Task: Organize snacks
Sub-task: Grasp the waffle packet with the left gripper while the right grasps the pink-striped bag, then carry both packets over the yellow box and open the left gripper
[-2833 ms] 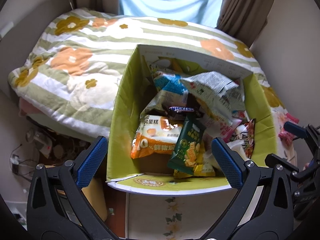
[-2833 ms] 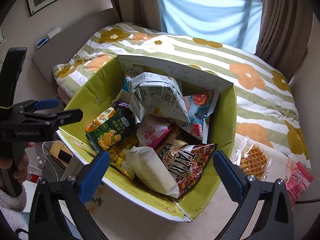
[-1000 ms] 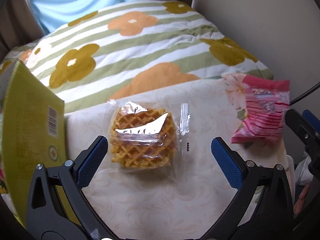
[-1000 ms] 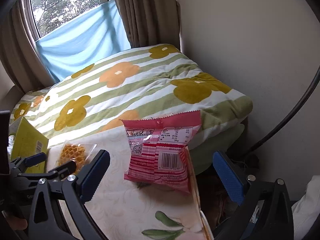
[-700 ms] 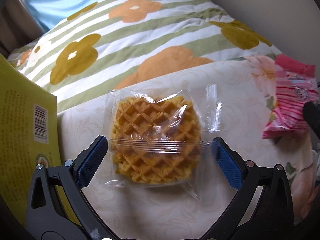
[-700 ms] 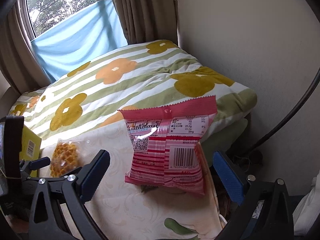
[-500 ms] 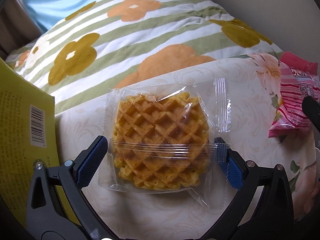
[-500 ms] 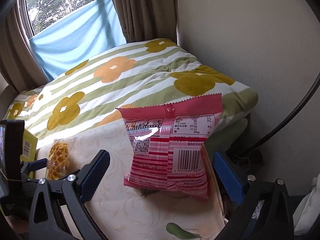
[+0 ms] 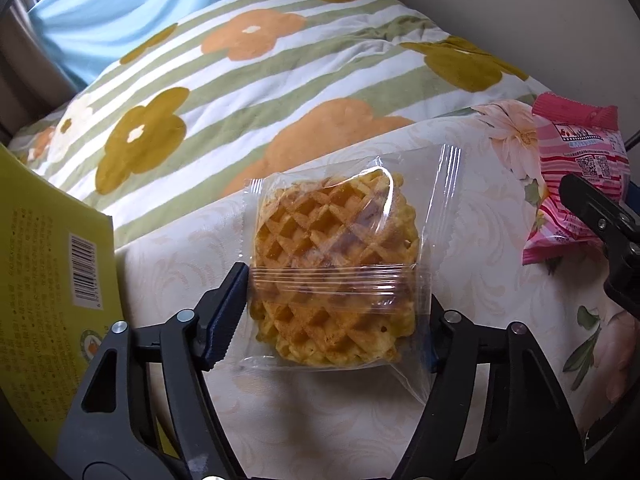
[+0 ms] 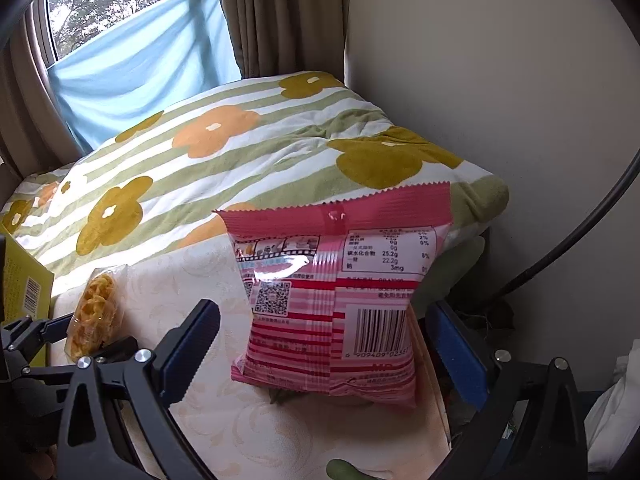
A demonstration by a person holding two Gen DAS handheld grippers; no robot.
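Observation:
A waffle in a clear packet (image 9: pixel 336 256) rests on the cream floral tablecloth (image 9: pixel 320 420). My left gripper (image 9: pixel 338 316) is closing its jaws on it, and both blue pads press the wrapper's sides. In the right wrist view the waffle packet (image 10: pixel 96 312) stands tipped on edge between those fingers. A pink striped snack packet (image 10: pixel 336 304) lies near the table's right end. My right gripper (image 10: pixel 326 348) stands open around it, with both pads clear of it. The pink packet (image 9: pixel 576 184) also shows in the left wrist view, partly behind a right finger (image 9: pixel 600 220).
A yellow-green cardboard box wall (image 9: pixel 44 280) stands just left of the waffle. A striped flower quilt (image 9: pixel 240 80) lies beyond the table. The wall (image 10: pixel 500 80) and a dark cable (image 10: pixel 580 232) are close on the right, where the table ends.
The left jaws went from wide open to closed on the waffle packet, which tipped up. The right gripper came lower and nearer the pink packet and stays open.

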